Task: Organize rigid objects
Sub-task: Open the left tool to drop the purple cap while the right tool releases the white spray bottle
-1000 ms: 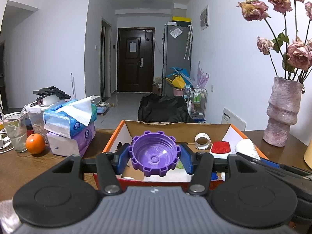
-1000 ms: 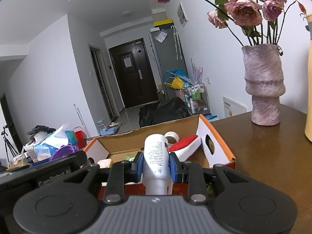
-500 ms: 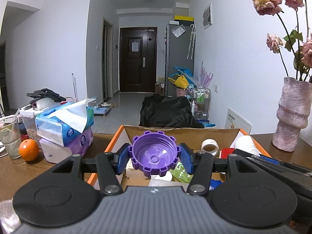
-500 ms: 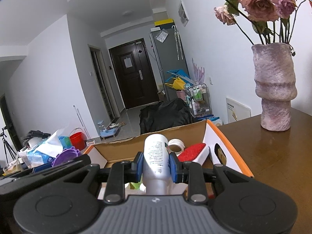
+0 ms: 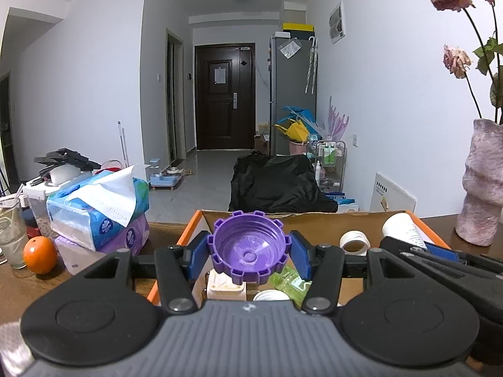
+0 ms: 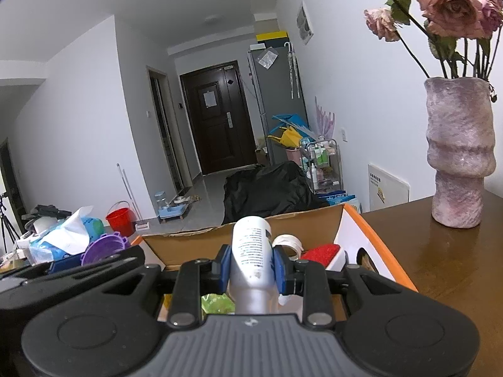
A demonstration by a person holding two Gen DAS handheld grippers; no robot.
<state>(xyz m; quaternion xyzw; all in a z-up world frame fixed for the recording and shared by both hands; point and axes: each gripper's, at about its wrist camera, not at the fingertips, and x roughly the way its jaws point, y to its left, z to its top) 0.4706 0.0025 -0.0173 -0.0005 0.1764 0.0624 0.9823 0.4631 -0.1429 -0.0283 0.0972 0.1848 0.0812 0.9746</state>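
My left gripper (image 5: 250,253) is shut on a purple toothed cap (image 5: 248,245) and holds it over the near left part of an open cardboard box (image 5: 283,216) with orange edges. My right gripper (image 6: 251,267) is shut on a white bottle (image 6: 251,251) with printed text, held over the same box (image 6: 371,238). The bottle also shows in the left wrist view (image 5: 402,229). Inside the box lie a white tape roll (image 5: 355,240), a red-topped brush (image 6: 323,253), a green packet (image 5: 290,281) and a cream block (image 5: 226,286).
Stacked tissue packs (image 5: 97,210), an orange (image 5: 39,254) and a glass (image 5: 11,235) stand left of the box. A pink vase (image 6: 459,154) with dried roses stands on the brown table at the right. A black bag (image 5: 276,185) lies on the floor beyond.
Both grippers have moved forward over the box with their objects still held. The box contents now lie closer below the fingers.
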